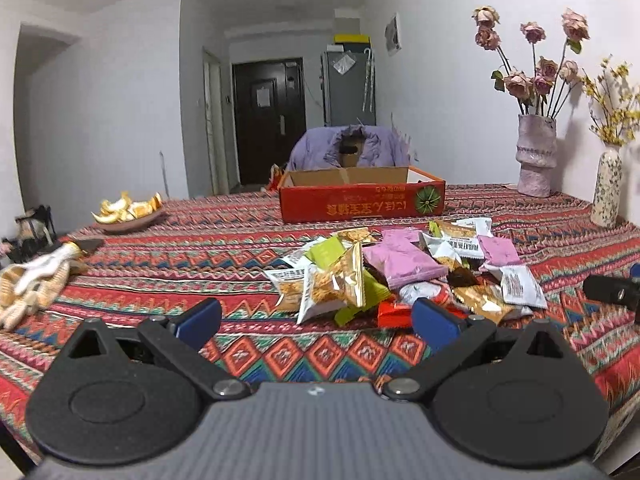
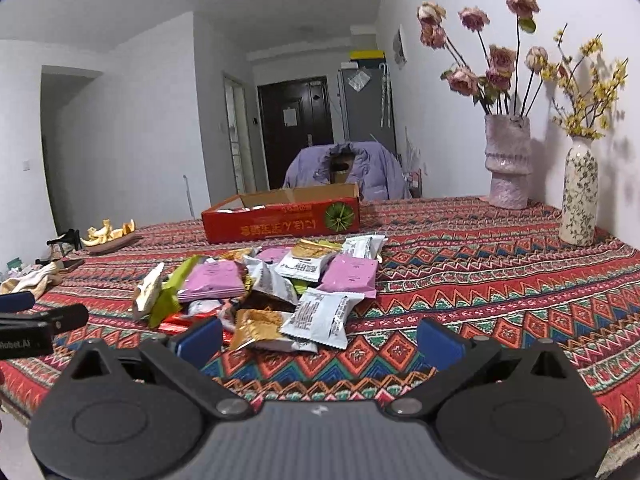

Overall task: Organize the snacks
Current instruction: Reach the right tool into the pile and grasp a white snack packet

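1. Snack packets point(image 1: 400, 276) lie in a loose heap mid-table on the patterned tablecloth point(image 1: 200, 256), w/ the red cardboard box point(image 1: 362, 196) well behind them.
2. Left gripper point(image 1: 316, 320) spread wide, holding nothing, just short of the heap; right gripper point(image 2: 320, 340) likewise spread & empty.
3. Risk: packets overlap, so a pinch on the white packet point(image 2: 316, 316) may drag the gold one point(image 2: 256, 328) along, prob. dropping it en route.
4. Slick, puffy wrappers could squirt out of the jaws.
5. Both claws converge on one pile; collision likely.
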### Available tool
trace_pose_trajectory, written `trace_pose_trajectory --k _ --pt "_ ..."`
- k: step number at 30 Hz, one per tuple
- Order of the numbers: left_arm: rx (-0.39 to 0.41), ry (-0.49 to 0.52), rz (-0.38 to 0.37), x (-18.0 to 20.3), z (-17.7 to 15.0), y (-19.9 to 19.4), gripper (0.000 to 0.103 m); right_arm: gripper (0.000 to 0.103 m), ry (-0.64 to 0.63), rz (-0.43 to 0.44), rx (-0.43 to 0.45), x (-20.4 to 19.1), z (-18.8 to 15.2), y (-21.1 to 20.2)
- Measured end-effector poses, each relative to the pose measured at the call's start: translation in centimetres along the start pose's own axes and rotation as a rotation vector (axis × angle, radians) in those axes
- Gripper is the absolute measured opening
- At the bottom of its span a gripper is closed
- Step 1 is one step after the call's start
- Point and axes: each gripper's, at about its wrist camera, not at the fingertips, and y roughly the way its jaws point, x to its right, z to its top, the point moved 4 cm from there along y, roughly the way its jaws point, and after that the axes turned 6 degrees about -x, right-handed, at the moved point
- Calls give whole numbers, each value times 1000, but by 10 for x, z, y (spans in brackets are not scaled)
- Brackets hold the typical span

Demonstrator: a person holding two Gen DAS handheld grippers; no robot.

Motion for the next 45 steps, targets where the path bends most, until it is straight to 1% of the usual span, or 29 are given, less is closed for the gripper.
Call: trace_pose_trajectory --k 2,5,9,11,13,14,16,17,19,20,21,22,23,25,27,29,31,32,33,35,37,40,45 --pt "-8 -12 -21 -3 8 9 103 103 1 0 -9 0 6 8" --pt "-11 -5 -27 -6 20 23 103 103 16 6 -24 0 16 22" --pt "-43 -12 -96 -12 37 44 102 102 24 13 -58 -1 27 44" --pt "-58 -22 -108 -14 42 57 96 102 23 12 -73 -2 30 57" --pt "-74 -22 -104 -15 44 71 87 101 26 3 -96 0 32 71" --pt "-88 -22 -110 -15 45 78 86 101 29 -2 -107 1 32 77" --pt "-118 -30 -146 -14 44 91 85 96 40 -7 -125 3 32 88" --pt "-134 -36 -164 -14 44 98 84 96 46 -10 -135 5 31 93" --pt "-178 -60 -184 -14 42 111 77 96 60 -17 -153 8 31 102" --pt "-196 -76 -194 -15 41 116 76 96 66 -17 -160 10 31 105" --pt "-213 -99 -204 -16 40 120 74 94 71 -14 -165 11 31 108" --pt "-226 -126 -217 -18 39 123 74 88 76 -11 -171 13 30 111" --pt "-234 -148 -234 -20 39 126 74 85 77 -9 -179 13 31 114" --pt "-243 -184 -259 -24 37 129 77 78 75 -2 -196 14 30 120" --pt "-255 -185 -269 -24 34 132 78 76 69 1 -207 13 29 124" --pt "-270 -183 -267 -23 31 135 74 67 51 5 -223 11 28 128" --pt "-270 -201 -271 -24 27 136 52 53 33 15 -239 9 25 133" --pt "-268 -214 -285 -24 26 136 47 50 32 21 -247 9 24 134" --pt "-265 -223 -295 -25 26 134 41 49 30 23 -250 9 23 135" --pt "-251 -217 -289 -25 27 129 32 47 33 29 -249 10 23 133" --pt "-238 -202 -276 -25 28 122 29 46 38 25 -238 11 25 130" --pt "-203 -188 -284 -25 33 107 29 44 13 27 -217 9 27 121" --pt "-150 -152 -265 -23 44 83 28 43 -26 32 -163 4 38 99"
